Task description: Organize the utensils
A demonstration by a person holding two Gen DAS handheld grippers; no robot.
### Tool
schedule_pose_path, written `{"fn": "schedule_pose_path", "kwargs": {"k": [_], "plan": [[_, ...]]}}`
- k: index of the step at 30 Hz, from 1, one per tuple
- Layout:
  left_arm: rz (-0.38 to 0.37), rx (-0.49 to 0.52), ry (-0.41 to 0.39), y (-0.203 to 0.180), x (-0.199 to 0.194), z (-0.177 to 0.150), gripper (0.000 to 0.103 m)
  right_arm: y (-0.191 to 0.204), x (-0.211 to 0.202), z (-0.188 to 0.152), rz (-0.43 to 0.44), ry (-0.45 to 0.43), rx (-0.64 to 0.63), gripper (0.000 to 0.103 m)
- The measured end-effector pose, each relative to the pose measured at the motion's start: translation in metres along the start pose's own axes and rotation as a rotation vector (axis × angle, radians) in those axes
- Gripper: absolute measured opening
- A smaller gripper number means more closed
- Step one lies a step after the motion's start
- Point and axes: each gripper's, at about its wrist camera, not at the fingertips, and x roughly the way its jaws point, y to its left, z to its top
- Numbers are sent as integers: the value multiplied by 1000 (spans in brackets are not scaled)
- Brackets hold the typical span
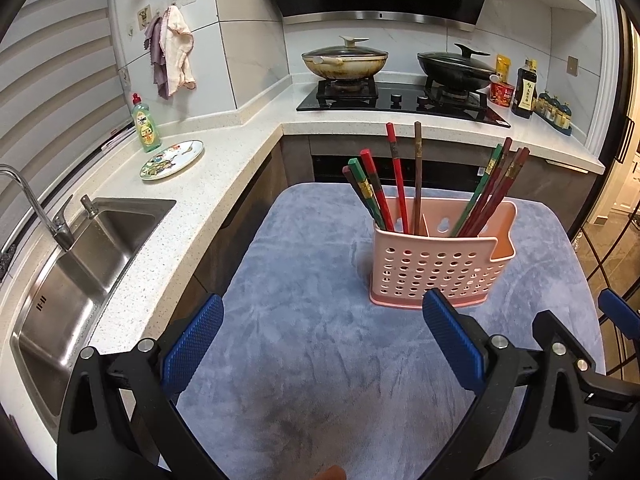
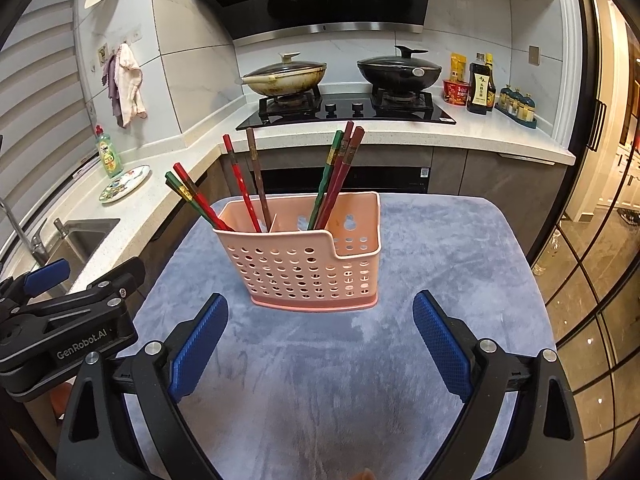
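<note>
A pink perforated utensil holder stands upright on a table covered with a blue-grey cloth. Several red, green and brown chopsticks stand in its two compartments, some leaning left, some right. My left gripper is open and empty, low over the cloth, in front and left of the holder. My right gripper is open and empty, just in front of the holder. The left gripper's body also shows at the left edge of the right wrist view.
A steel sink with a tap lies in the white counter on the left. A patterned plate and a green soap bottle sit behind it. Two lidded pans stand on the hob, with sauce bottles to their right.
</note>
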Motion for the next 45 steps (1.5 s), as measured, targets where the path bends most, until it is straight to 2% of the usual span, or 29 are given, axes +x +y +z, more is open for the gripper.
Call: {"fn": "schedule_pose_path", "kwargs": {"k": [45], "plan": [[0,-27,3,4,12,-2,95,7,9,-2,-37,0,-26,90]]}}
